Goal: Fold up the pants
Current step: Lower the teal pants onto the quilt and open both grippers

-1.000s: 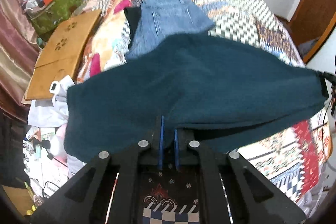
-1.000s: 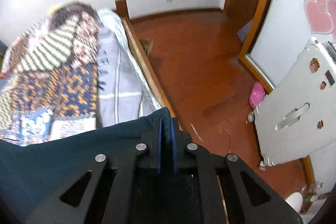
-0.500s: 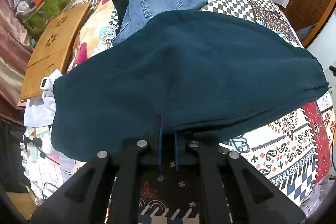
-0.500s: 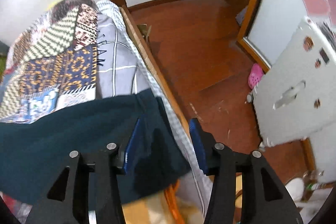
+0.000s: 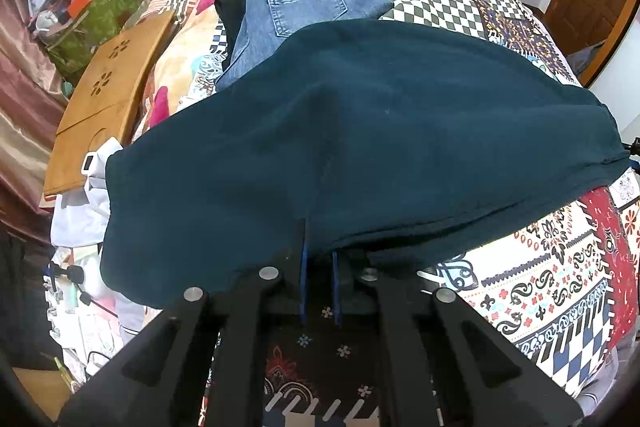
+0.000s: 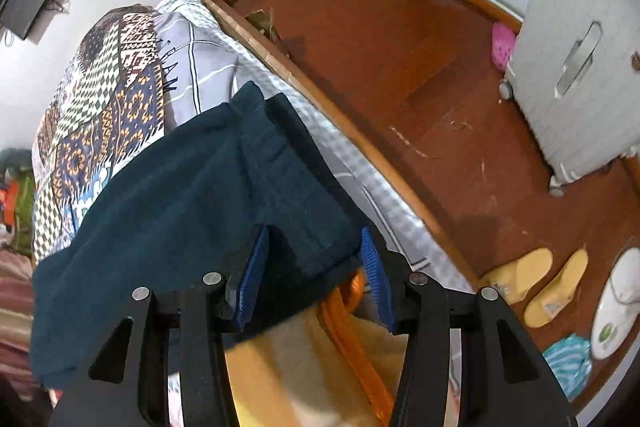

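Note:
The dark teal pants (image 5: 360,147) lie spread across the patchwork bed (image 5: 560,291). My left gripper (image 5: 319,259) is shut on their near edge, with the cloth draped over the fingertips. In the right wrist view the pants' end (image 6: 192,203) rests near the bed's right edge. My right gripper (image 6: 314,267) is open, its blue pads (image 6: 252,279) standing apart on either side of the cloth's corner without pinching it.
Folded blue jeans (image 5: 296,15) over a black garment lie at the far side of the bed. A wooden lap board (image 5: 108,95) and clutter sit at the left. On the right are the wooden bed rail (image 6: 352,131), floor, yellow slippers (image 6: 540,287) and a white cabinet (image 6: 580,39).
My right gripper opened and let go of the pants' end, which dropped onto the bed edge. My left gripper stayed shut while the pants settled lower and flatter.

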